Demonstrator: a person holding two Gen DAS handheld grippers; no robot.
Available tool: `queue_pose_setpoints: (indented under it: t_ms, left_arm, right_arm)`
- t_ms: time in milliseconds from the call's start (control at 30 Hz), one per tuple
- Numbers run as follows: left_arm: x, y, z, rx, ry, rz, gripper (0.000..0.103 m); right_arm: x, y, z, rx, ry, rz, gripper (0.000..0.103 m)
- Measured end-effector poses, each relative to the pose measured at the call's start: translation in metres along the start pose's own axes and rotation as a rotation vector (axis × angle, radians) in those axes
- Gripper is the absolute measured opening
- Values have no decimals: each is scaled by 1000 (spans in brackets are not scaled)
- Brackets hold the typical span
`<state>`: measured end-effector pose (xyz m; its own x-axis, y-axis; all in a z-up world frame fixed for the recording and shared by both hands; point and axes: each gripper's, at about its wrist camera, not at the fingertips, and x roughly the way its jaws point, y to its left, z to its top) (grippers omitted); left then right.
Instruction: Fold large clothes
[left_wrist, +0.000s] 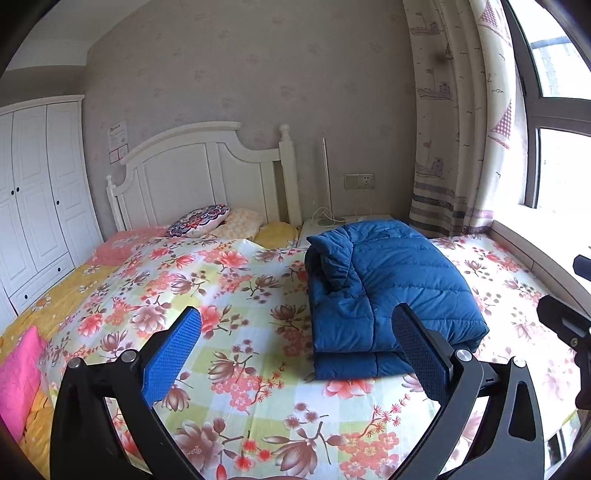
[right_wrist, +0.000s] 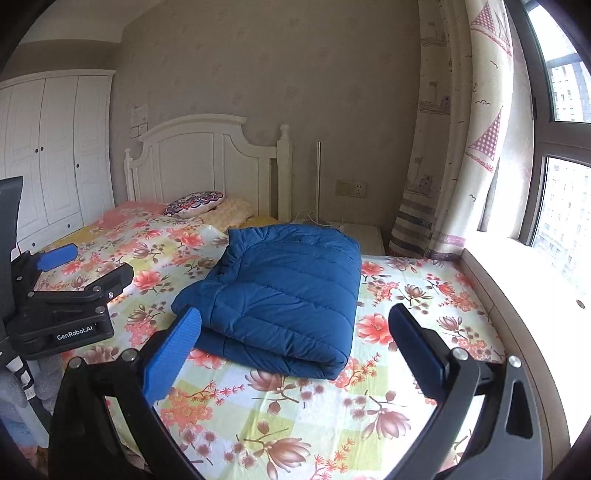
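I have both grippers pulled clear of the blue puffer jacket (right_wrist: 280, 295), which lies folded into a thick bundle on the floral bedsheet (right_wrist: 295, 417). In the right wrist view it fills the centre of the frame, straight ahead of the right gripper (right_wrist: 295, 354), whose jaws stand wide apart with nothing between them. In the left wrist view the bundle sits right of centre, so it lies ahead and to the right of the left gripper (left_wrist: 295, 354), also fully spread and empty. Its long axis runs away from me toward the white headboard (left_wrist: 192, 170). I judge the right gripper the better lined up for any further tidying.
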<state>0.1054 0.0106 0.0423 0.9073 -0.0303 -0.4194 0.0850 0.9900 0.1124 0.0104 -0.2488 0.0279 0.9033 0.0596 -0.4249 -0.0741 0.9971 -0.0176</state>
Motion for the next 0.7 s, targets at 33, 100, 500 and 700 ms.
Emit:
queue_pose_setpoints:
  t_ms: [33,100,500,700]
  left_arm:
    - [-3,-1,0,2,-1,-2,99]
    - [-5,-1,-1,1,-4,-2,99]
    - [-2,2,-4,-4,15,-11,99]
    - [-1,1,-5,-2,22,-14,99]
  right_arm:
    - [0,1,0,-1,2,3,101]
    - [1,2,-1,-8,3,6,101]
    - [4,6,-3,-17,11,8,101]
    - [6,9,-4,-21,15,8,101]
